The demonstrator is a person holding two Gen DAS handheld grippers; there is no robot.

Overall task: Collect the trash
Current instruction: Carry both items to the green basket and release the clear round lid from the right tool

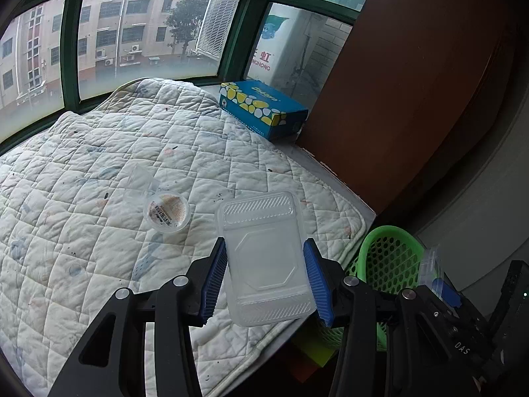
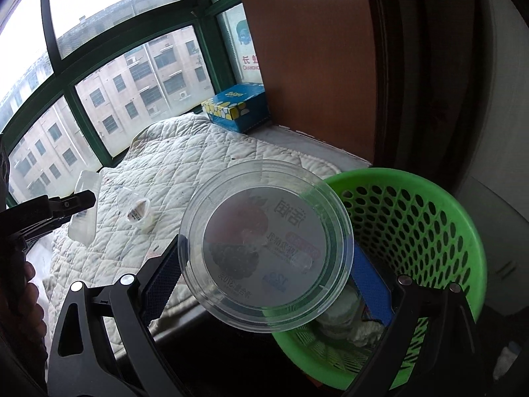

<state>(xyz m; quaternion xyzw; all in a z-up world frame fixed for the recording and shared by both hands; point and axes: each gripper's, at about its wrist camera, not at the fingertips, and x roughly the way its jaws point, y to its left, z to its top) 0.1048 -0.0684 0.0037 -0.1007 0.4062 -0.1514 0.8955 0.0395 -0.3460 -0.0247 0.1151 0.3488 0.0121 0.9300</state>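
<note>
My left gripper (image 1: 264, 278) is shut on a clear rectangular plastic box (image 1: 263, 258) and holds it above the quilt's right edge. My right gripper (image 2: 264, 271) is shut on a clear round lid with a printed label (image 2: 264, 248), held at the left rim of the green basket (image 2: 429, 228). The basket also shows in the left wrist view (image 1: 390, 258), right of the box. A small clear cup with a printed lid (image 1: 167, 211) lies on the quilt; it also shows in the right wrist view (image 2: 137, 210). The left gripper with its box appears there too (image 2: 82, 211).
A white quilted pad (image 1: 115, 198) covers the window ledge. A blue tissue box (image 1: 263, 107) stands at its far right corner beside a brown wooden panel (image 1: 396, 99). White crumpled trash (image 2: 347, 317) lies inside the basket. Green-framed windows run behind.
</note>
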